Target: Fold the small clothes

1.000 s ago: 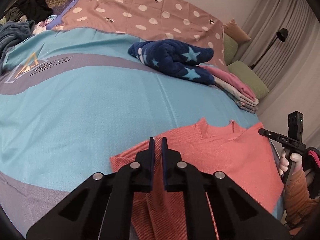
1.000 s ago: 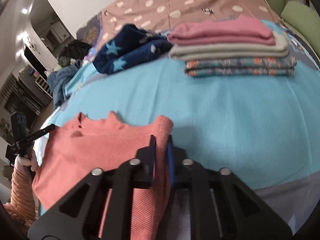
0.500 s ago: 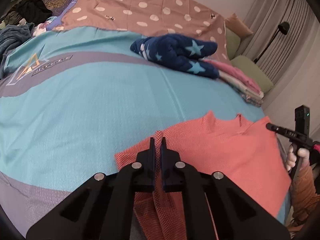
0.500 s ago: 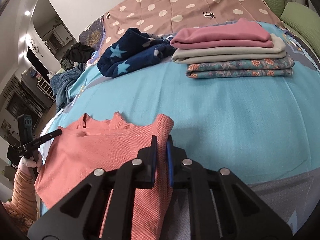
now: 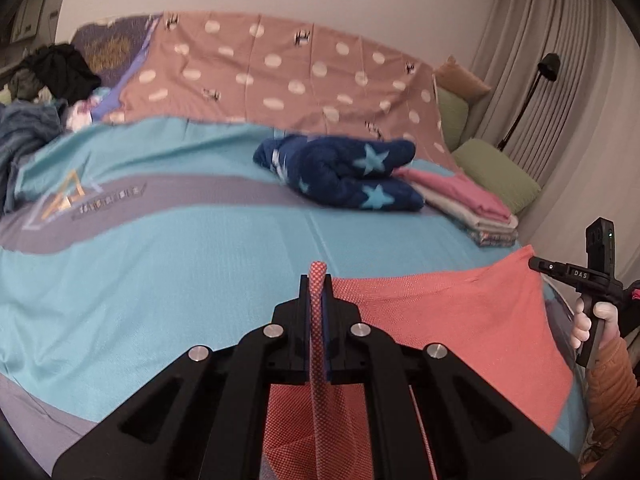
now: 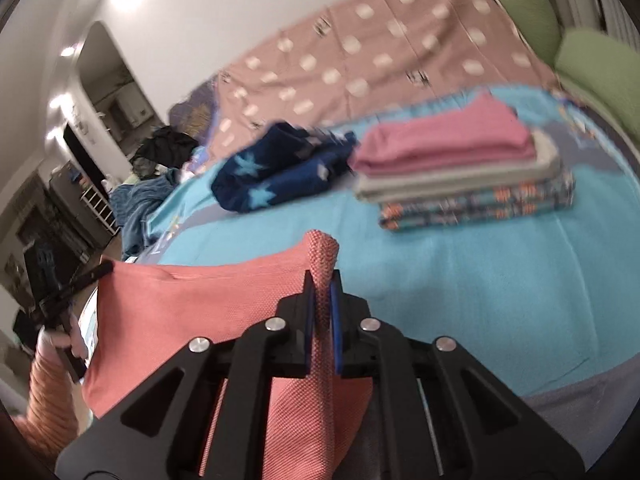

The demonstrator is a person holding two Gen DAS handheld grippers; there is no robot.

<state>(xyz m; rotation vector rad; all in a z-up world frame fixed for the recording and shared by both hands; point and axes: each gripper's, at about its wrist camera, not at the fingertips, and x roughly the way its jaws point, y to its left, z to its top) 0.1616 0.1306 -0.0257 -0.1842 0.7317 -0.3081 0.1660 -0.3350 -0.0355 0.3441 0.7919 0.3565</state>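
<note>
A coral knit garment (image 5: 448, 320) hangs stretched between my two grippers above the turquoise bedspread (image 5: 168, 264). My left gripper (image 5: 317, 284) is shut on one corner of it, the cloth pinched upright between the jaws. My right gripper (image 6: 321, 280) is shut on the other corner; the garment (image 6: 192, 304) spreads to its left. In the left wrist view the right gripper body (image 5: 588, 276) shows at the far right edge, and in the right wrist view the left gripper body (image 6: 60, 292) shows at the far left.
A navy star-patterned blanket (image 5: 344, 176) lies bundled mid-bed. Beside it stands a stack of folded clothes (image 6: 460, 168), pink on top. A dotted brown sheet (image 5: 280, 72) covers the back. Green pillows (image 5: 496, 172) and a floor lamp (image 5: 532, 92) are at right; loose clothes (image 5: 36, 92) pile at left.
Both grippers have lifted and tilted up, raising the garment's gripped edge off the bed; the neckline that lay flat is now hidden behind the raised cloth.
</note>
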